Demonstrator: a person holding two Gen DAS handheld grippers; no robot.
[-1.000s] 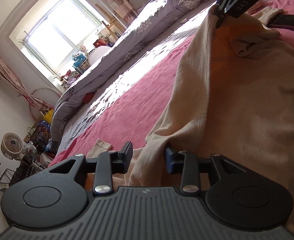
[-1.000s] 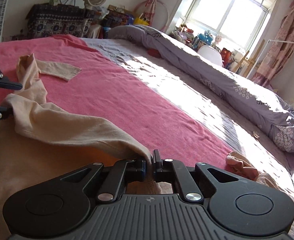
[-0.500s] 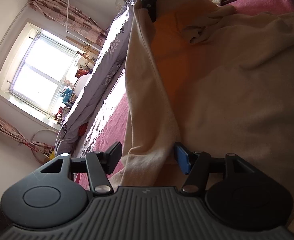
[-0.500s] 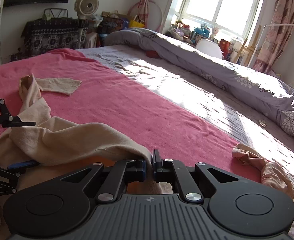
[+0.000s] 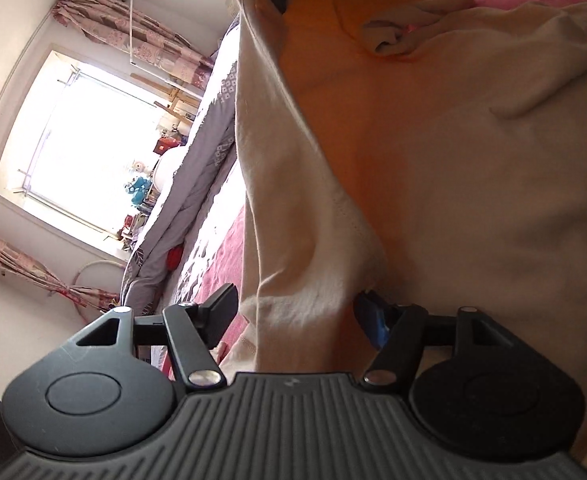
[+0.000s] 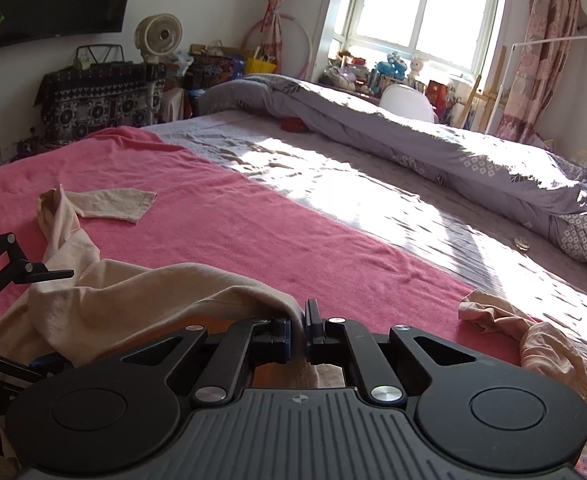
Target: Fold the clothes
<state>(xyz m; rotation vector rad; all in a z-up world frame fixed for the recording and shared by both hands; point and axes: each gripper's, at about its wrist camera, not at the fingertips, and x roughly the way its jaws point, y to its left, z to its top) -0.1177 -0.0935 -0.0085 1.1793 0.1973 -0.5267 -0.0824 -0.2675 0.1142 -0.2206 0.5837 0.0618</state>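
Holding beige garment (image 6: pixel 133 300) over pink blanket (image 6: pixel 253 232) | my right gripper (image 6: pixel 298 330): pinched on its edge | my left gripper (image 5: pixel 297 316): jaws closing, spread around a fabric fold, pads not pressing | second beige garment (image 6: pixel 533 340): crumpled nearby

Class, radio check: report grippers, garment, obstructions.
Right gripper shut on beige shirt. Left gripper closing, shirt hem between pads, not pinched. Second beige garment lies apart; nothing in the way.
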